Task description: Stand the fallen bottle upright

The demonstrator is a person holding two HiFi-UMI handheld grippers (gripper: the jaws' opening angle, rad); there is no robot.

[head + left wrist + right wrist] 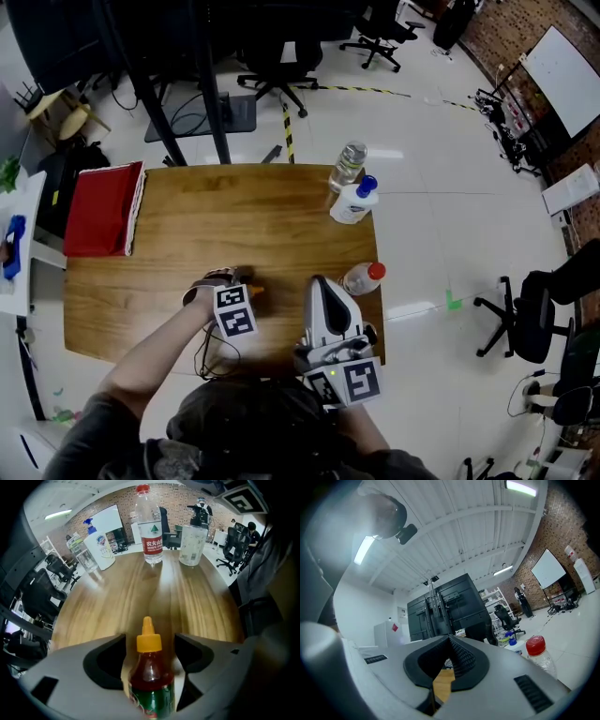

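Wooden table [244,216], red-sauce bottle [150,667] between parted jaws of left tool [150,641], right tool [450,644] closed

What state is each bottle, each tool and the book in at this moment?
Sauce bottle: lying on its side, capped.
Left tool: open, jaws either side of the sauce bottle.
Right tool: shut, empty.
Red-capped water bottle: upright, capped.
White pump bottle: upright.
Clear bottle: upright.
Red book: closed, lying flat.
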